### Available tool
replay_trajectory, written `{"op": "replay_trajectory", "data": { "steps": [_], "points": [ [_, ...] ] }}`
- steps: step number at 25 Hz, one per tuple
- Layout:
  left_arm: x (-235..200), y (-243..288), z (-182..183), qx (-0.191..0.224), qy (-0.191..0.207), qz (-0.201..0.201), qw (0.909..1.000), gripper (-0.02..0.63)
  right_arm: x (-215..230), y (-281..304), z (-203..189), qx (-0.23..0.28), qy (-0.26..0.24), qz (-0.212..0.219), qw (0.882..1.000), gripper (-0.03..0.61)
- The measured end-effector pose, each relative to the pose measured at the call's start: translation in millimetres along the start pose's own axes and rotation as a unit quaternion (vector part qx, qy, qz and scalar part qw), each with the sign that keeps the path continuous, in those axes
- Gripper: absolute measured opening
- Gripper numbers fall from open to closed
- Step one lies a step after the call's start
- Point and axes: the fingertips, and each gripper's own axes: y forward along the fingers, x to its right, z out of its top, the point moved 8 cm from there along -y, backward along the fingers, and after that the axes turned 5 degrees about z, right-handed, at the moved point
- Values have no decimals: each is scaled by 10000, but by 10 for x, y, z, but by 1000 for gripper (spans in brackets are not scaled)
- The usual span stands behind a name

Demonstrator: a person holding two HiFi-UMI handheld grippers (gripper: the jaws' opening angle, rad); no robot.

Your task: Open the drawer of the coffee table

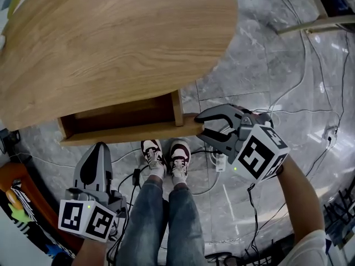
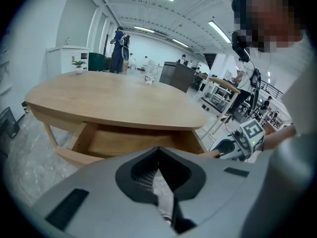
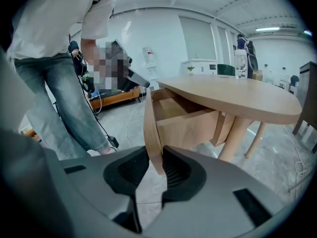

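Observation:
The oval wooden coffee table (image 1: 111, 43) fills the upper left of the head view. Its drawer (image 1: 125, 119) is pulled out toward me, the inside showing bare. My right gripper (image 1: 203, 128) is shut on the right end of the drawer's front panel (image 1: 127, 133). In the right gripper view the panel (image 3: 152, 118) stands edge-on between the two dark pads (image 3: 174, 171) of that gripper (image 3: 156, 163). My left gripper (image 1: 100, 149) hangs shut below the drawer's left part, apart from it, holding nothing. Seen from the left gripper (image 2: 158, 152), the open drawer (image 2: 124, 143) lies ahead.
My legs and shoes (image 1: 166, 157) stand just before the drawer. Cables and a power strip (image 1: 220, 162) lie on the marble floor at right. A metal frame (image 1: 316, 21) stands at the top right. A glass (image 2: 150, 75) sits on the tabletop.

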Motion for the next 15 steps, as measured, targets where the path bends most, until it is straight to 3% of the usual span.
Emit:
{"op": "replay_trajectory", "data": {
  "steps": [15],
  "points": [
    [-24,-133,-98,-11,64,34,10000,-9,-351,34,-77,-56,152,101,9998,88]
  ]
}}
